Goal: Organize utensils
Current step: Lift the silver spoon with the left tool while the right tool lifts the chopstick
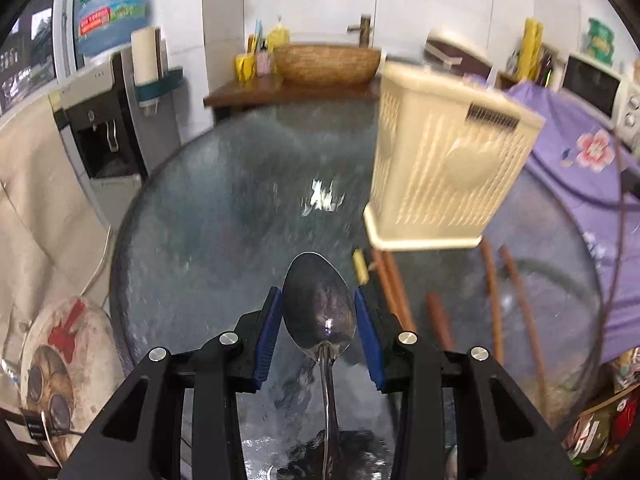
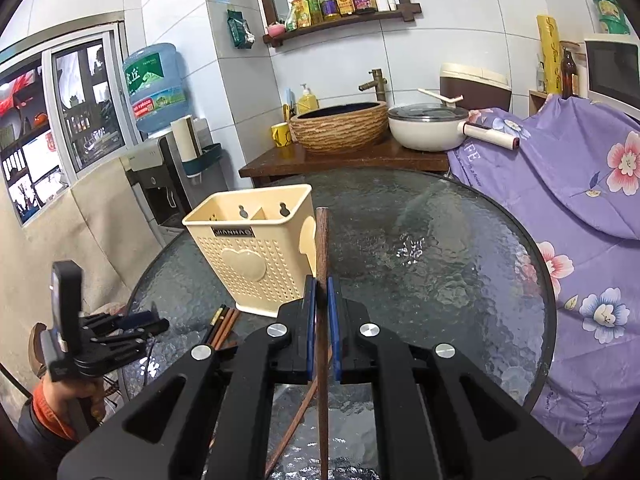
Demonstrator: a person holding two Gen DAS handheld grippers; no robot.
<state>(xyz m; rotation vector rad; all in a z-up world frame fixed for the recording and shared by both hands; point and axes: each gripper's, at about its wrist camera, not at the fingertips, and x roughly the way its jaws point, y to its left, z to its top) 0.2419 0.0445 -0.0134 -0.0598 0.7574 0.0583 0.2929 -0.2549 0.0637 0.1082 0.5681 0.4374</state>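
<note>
In the left wrist view a metal spoon (image 1: 320, 308) lies bowl-forward between the blue pads, and my left gripper (image 1: 317, 290) is shut on the sides of its bowl, held above the glass. The cream perforated utensil holder (image 1: 444, 168) stands ahead to the right, with several brown chopsticks (image 1: 494, 300) lying in front of it. In the right wrist view my right gripper (image 2: 320, 280) is shut on one wooden chopstick (image 2: 322, 244) that points up past the holder (image 2: 256, 252). A second chopstick (image 2: 296, 428) slants beneath the jaws. The left gripper (image 2: 158, 320) shows at the far left, in a person's hand.
Everything sits on a round textured glass table (image 2: 440, 260). More chopsticks (image 2: 224, 326) lie by the holder's near corner. A purple floral cloth (image 2: 560, 184) borders the right edge, a wooden counter with a basin (image 2: 340, 128) and pot (image 2: 428, 128) lies behind, and a water dispenser (image 2: 160, 184) stands left.
</note>
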